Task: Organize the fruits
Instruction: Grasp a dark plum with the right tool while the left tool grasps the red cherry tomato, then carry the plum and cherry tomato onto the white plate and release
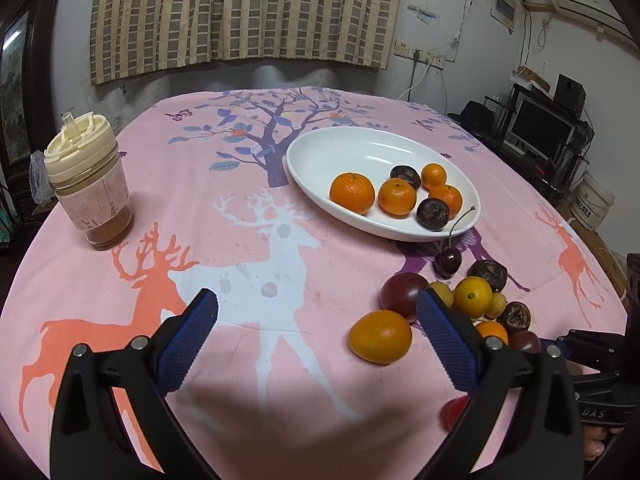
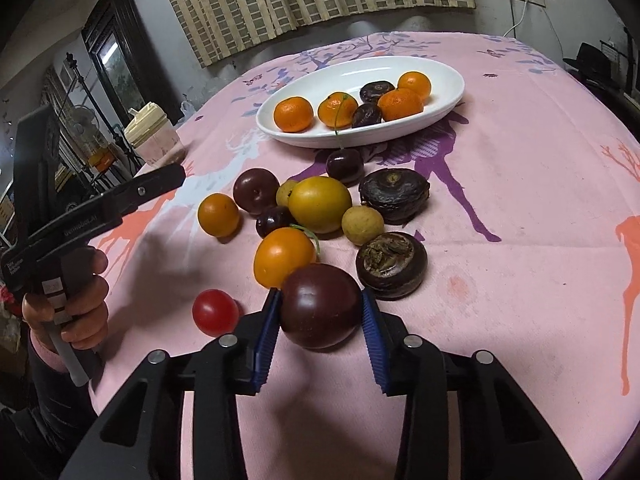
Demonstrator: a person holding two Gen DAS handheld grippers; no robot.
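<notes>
Pink cloth printed with deer and a purple tree is covering the table, and low in the centre of the right wrist view I am working on a dark purple round plum. The right gripper is bracketing it, blue pads touching or nearly touching its two flanks, so I judge the grasp is closing but cannot tell whether it is firm. The plum is sitting on the cloth at the near edge of a loose pile: an orange tomato-like fruit just behind it, a small red cherry tomato to the lower left, a wrinkled dark water chestnut to the right.

Farther up the frame, the white oval ceramic dish is already holding four tangerines and two dark fruits. In the left wrist view the left gripper is hanging wide open over bare cloth, holding nothing.

I am reading this as the pick step. Next I am needing a firm squeeze, a clean lift clear of the neighbours, then a carry up-frame to the dish.
</notes>
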